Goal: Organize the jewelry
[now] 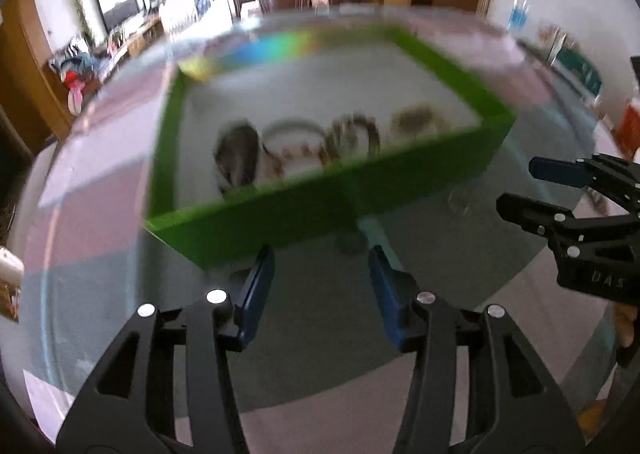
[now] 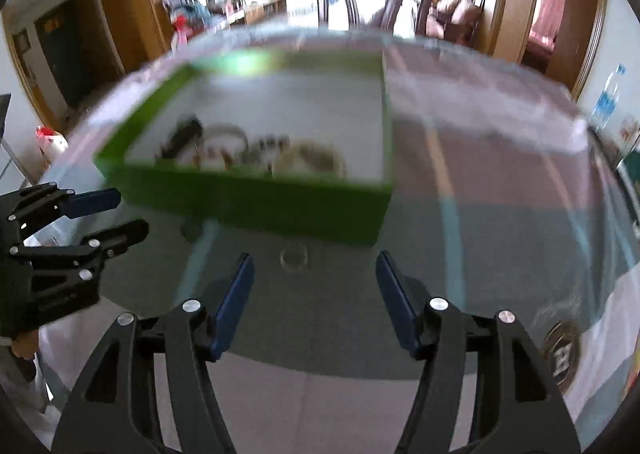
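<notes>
Tilting down over the glass table [image 1: 312,334], left claw [image 1: 320,254] and right claw [image 2: 314,260] both apart, empty.

"DAS" on the right tool [image 1: 516,190]

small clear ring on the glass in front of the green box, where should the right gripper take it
Across its rim, from straight above: the small clear ring lies flat on the glass table, just clear of the green box. The right gripper is open, nothing between its fingers.

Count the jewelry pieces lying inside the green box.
4, in a row along the green box's near wall: dark band, thin bracelet, beaded bracelet, pale bracelet. Blur may hide more.
</notes>
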The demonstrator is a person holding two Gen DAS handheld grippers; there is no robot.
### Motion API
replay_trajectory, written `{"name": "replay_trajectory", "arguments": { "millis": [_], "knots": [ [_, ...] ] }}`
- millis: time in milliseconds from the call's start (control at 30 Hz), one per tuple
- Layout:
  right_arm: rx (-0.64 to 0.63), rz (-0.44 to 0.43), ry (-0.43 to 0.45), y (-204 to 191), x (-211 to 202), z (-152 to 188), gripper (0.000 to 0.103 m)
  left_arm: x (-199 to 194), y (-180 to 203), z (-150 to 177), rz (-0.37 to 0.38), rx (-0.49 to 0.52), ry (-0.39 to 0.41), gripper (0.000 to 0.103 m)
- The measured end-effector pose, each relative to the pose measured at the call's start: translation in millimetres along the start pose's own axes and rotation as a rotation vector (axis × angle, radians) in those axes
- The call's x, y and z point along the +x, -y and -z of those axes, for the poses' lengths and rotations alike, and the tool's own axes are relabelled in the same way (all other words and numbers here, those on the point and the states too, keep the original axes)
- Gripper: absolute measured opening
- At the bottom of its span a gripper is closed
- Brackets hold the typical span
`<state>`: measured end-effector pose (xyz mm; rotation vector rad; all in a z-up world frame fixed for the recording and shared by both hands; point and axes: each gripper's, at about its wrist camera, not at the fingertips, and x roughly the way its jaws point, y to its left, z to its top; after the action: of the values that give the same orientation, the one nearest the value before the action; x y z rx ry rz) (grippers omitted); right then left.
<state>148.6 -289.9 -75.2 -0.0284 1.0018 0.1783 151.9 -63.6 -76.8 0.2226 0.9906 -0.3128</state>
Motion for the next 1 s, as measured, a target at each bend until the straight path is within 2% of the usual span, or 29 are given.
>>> {"name": "replay_trajectory", "arguments": {
  "millis": [133, 367, 467, 500, 533, 600, 633, 667, 833, 1000],
  "knots": [
    [0.001, -0.023, -0.037, -5, 20, 3, 0.055, 27, 8, -2, 0.0, -0.008, -0.05, 0.049],
    [-0.02, 0.011, -0.01, -9, 33, 8, 0.053, 41, 9, -8, 0.021, -0.042, -0.046, 0.049],
    [-0.038, 0.008, 0.019, -11, 35, 9, 0.044, 43, 9, -10, 0.022, -0.044, -0.037, 0.047],
    [-0.046, 0.015, 0.029, -12, 36, 9, 0.036, 43, 8, -11, 0.022, -0.045, -0.034, 0.046],
    [-0.054, 0.016, 0.036, -13, 36, 10, 0.028, 42, 9, -10, 0.022, -0.046, -0.03, 0.041],
    [-0.065, 0.007, 0.039, -17, 35, 12, 0.022, 41, 10, -9, 0.023, -0.048, -0.021, 0.029],
    [-0.069, 0.011, 0.039, -18, 34, 13, 0.021, 41, 10, -8, 0.024, -0.048, -0.018, 0.021],
    [-0.07, 0.01, 0.037, -17, 34, 13, 0.021, 41, 9, -8, 0.028, -0.049, -0.017, 0.02],
    [-0.07, 0.001, 0.005, -19, 27, 17, 0.021, 35, 4, -1, 0.022, -0.055, -0.016, 0.02],
    [-0.069, -0.072, -0.029, -29, 13, 25, 0.021, 19, -1, 22, -0.002, -0.052, -0.033, 0.02]
  ]
}}
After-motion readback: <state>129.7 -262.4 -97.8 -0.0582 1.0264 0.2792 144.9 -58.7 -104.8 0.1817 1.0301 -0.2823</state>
